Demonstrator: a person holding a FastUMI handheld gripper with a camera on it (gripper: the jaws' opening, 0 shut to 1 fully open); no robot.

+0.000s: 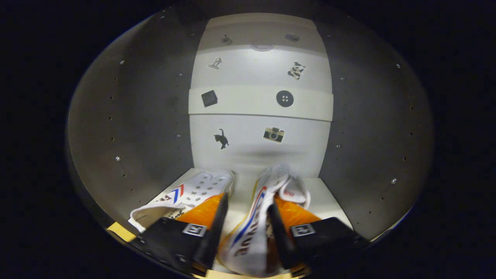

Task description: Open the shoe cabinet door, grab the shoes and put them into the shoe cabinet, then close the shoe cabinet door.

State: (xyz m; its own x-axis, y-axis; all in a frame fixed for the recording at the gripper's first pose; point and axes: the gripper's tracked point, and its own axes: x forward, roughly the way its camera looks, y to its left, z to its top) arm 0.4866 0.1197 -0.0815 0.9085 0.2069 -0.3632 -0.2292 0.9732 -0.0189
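At the bottom centre of the frame, the gripper (pixel 246 228) is seen inside the shoe cabinet (pixel 135 128), its fingers apart around the inner side of the right white sneaker (pixel 267 201), apparently so it can be set beside the left sneaker (pixel 193 190) on the shelf (pixel 325 197).

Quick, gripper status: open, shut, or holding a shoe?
Gripper: inside the cabinet, fingers set apart on either side of the right-hand shoe's wall. Whether both press on it cannot be told.
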